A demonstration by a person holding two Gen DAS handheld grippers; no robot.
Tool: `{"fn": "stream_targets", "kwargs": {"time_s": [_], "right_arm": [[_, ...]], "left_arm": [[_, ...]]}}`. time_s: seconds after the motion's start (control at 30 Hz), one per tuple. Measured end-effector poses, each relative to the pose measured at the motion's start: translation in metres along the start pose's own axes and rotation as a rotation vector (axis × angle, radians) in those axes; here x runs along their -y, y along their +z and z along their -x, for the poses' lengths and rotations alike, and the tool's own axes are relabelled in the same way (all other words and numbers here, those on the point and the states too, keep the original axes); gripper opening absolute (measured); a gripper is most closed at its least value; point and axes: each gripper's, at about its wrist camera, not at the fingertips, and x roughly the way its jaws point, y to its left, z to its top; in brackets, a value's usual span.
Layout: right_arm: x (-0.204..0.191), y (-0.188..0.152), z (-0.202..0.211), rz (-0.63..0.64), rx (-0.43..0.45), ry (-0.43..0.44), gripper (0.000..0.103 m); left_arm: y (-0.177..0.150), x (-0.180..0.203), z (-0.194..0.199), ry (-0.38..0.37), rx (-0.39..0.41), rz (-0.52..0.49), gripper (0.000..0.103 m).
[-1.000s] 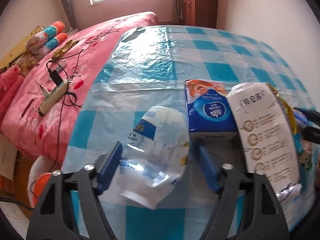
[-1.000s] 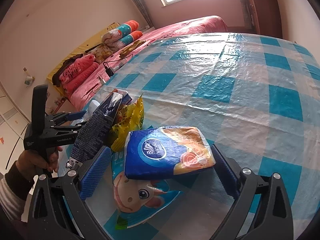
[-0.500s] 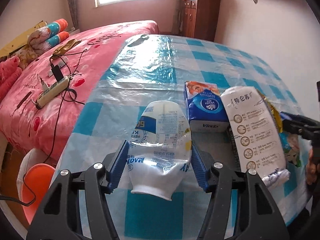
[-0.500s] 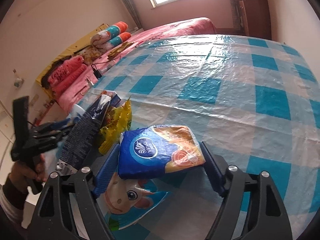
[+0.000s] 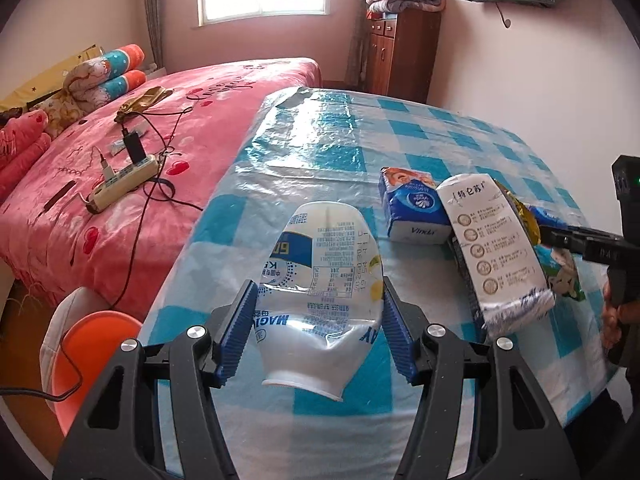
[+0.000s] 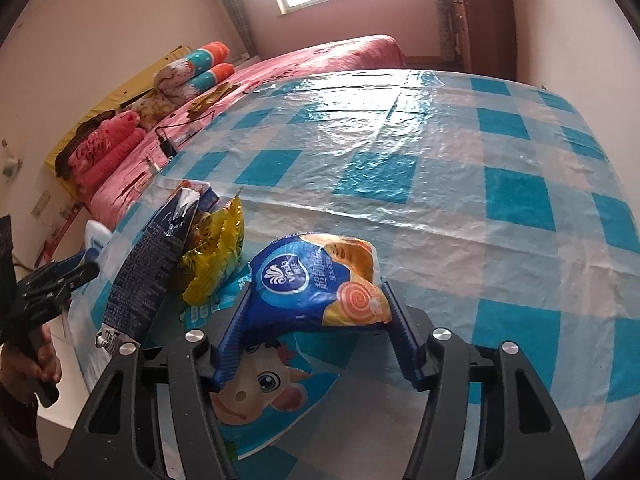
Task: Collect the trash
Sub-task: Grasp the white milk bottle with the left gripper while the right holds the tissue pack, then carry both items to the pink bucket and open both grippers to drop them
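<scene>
My left gripper point(image 5: 318, 330) is shut on a crushed clear plastic bottle point(image 5: 320, 280) with a white and blue label, held above the checked table point(image 5: 320, 140). My right gripper point(image 6: 318, 334) is shut on a blue and orange tissue pack point(image 6: 316, 280), lifted off a cartoon-printed blue wrapper point(image 6: 272, 396). A dark and white milk carton point(image 5: 492, 252) leans beside a second blue tissue pack point(image 5: 414, 208). The carton point(image 6: 148, 276) and a yellow snack bag point(image 6: 214, 256) show left of my right gripper.
A pink bed point(image 5: 120, 152) with a power strip point(image 5: 124, 184) and cables lies left of the table. An orange bin point(image 5: 92, 356) with a white liner stands on the floor at the table's near left corner. A wooden cabinet point(image 5: 400, 56) stands at the back.
Both grippers closed: the left on the bottle, the right on the tissue pack. Both lifted their objects off the table and drew back.
</scene>
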Motion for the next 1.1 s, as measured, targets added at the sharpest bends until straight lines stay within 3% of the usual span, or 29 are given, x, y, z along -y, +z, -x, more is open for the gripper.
{"fn": "stream_targets", "kwargs": {"time_s": [0.37, 0.7, 0.9, 1.1], "right_arm": [[-0.007, 0.002, 0.019, -0.003, 0.018, -0.091, 0.047], [-0.029, 0.005, 0.040, 0.026, 0.050, -0.161, 0.044], [-0.055, 0.016, 0.058, 0.059, 0.085, -0.138, 0.044], [-0.102, 0.027, 0.061, 0.129, 0.086, -0.060, 0.044]], "left_arm": [[-0.010, -0.019, 0.013, -0.006, 0.023, 0.022, 0.061], [-0.020, -0.034, 0.022, -0.008, 0.026, 0.038, 0.061], [-0.022, -0.054, 0.034, -0.002, 0.055, 0.073, 0.061], [-0.025, -0.082, 0.052, 0.031, 0.084, 0.123, 0.061]]}}
